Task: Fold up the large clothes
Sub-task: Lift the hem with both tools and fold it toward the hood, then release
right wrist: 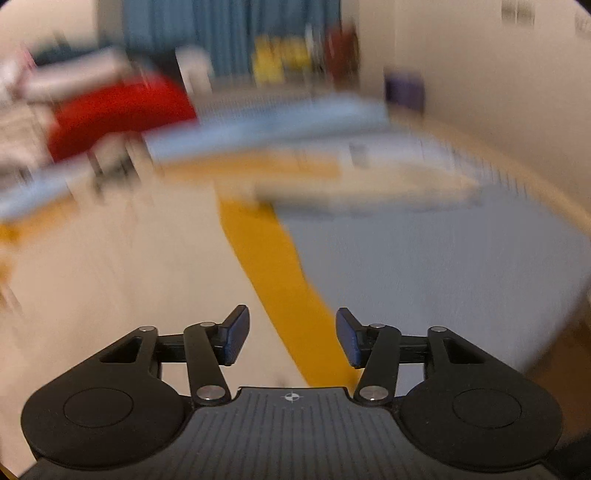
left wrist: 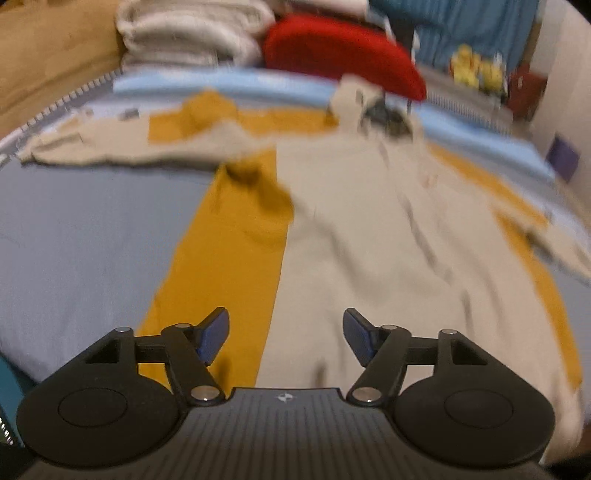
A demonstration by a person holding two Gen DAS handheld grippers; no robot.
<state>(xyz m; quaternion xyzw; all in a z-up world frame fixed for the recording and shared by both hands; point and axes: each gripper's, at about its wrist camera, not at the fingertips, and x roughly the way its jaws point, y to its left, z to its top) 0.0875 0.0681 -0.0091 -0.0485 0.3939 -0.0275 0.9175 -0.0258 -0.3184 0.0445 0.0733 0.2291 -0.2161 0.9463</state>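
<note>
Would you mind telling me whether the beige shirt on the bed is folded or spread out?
Spread out: the beige shirt lies flat with one sleeve stretched sideways.

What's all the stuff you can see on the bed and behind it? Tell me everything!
beige shirt: one, beige, spread flat on the bed, sleeves out to both sides
mustard cloth: one, mustard yellow, lying under the shirt
bed cover: one, grey-blue, under everything
light blue strip: one, light blue, along the far edge of the bed
red cushion: one, red, behind the bed
folded towels: a stack, whitish, left of the cushion
blue curtain: one, blue, at the back
yellow things: a few, yellow, too blurred to name, in front of the curtain
left claw: one, black with blue pads, open, empty, over the shirt's hem
right claw: one, same colours, open, empty
</note>
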